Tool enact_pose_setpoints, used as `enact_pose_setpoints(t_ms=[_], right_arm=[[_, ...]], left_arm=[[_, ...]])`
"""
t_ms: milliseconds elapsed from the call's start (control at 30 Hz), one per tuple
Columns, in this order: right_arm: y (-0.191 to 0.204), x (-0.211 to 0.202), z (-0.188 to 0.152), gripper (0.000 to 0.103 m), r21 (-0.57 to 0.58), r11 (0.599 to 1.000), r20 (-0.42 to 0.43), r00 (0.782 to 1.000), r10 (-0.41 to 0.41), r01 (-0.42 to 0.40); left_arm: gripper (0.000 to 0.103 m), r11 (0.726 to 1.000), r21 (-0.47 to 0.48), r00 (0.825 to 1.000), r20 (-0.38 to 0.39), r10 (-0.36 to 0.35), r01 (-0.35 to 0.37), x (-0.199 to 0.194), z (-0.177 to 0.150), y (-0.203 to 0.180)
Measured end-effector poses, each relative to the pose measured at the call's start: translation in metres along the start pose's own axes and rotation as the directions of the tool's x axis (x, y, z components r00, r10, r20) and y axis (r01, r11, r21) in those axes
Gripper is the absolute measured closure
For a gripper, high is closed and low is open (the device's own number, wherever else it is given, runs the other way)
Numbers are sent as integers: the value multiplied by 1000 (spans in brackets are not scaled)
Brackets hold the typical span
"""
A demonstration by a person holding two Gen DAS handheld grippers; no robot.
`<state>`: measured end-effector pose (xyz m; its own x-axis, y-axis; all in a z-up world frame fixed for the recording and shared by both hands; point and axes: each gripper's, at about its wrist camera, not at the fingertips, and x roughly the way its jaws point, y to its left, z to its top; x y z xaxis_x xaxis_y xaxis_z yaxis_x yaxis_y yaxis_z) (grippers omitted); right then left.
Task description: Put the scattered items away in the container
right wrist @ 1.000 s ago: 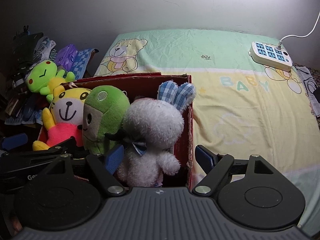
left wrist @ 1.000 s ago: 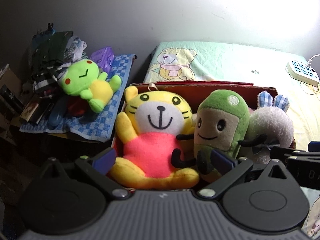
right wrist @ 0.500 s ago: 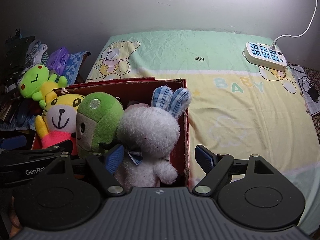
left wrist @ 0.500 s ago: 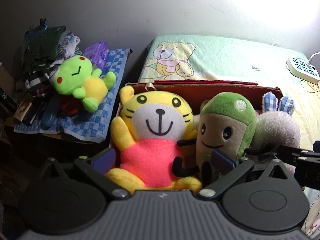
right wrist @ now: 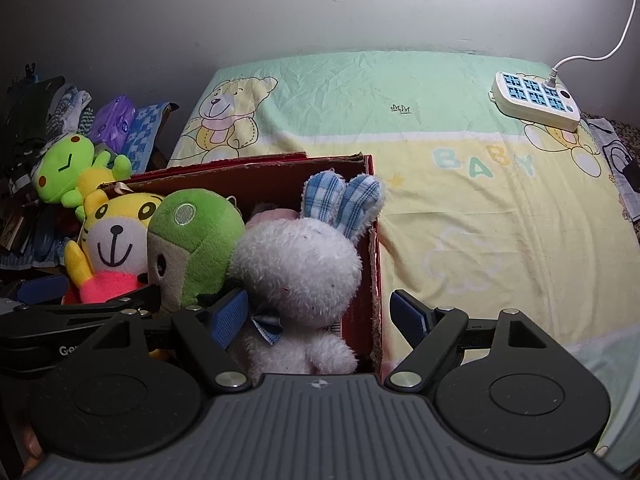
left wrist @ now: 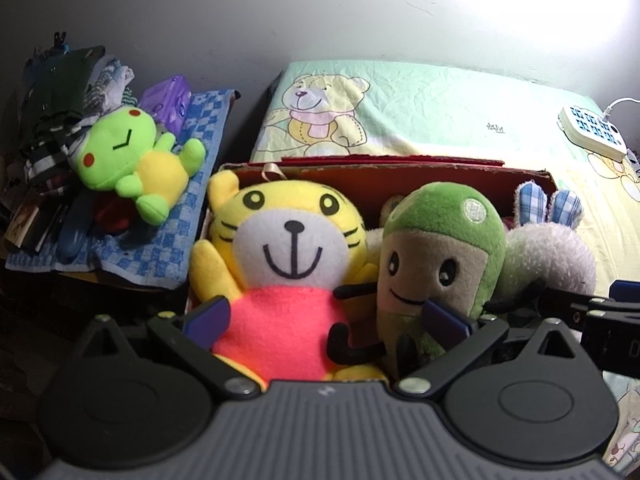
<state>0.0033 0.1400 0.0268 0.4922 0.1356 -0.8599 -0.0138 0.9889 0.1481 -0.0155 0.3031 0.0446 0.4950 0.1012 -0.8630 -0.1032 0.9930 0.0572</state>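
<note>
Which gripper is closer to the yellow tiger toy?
Left. The left gripper has its jaws open on either side of the yellow tiger toy. The right gripper is farther along the red box, around the white bunny.

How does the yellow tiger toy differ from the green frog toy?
The tiger toy sits upright in the red box; the frog toy lies tilted outside it, on the checked cloth. The tiger has a pink body, the frog a yellow one. Both are plush.
</note>
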Motion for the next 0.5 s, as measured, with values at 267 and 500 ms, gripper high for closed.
enact_pose_setpoints(t_ms=[267, 500], right_arm=[[4, -2, -1, 22, -9, 1000, 12, 1000, 4, -4], [2, -3, -2, 22, 10, 1000, 16, 1000, 1, -2]], left_arm=[[0, 1000, -10, 999, 37, 21, -20, -1, -3, 0], [0, 1000, -10, 998, 58, 23, -22, -4, -4, -1]])
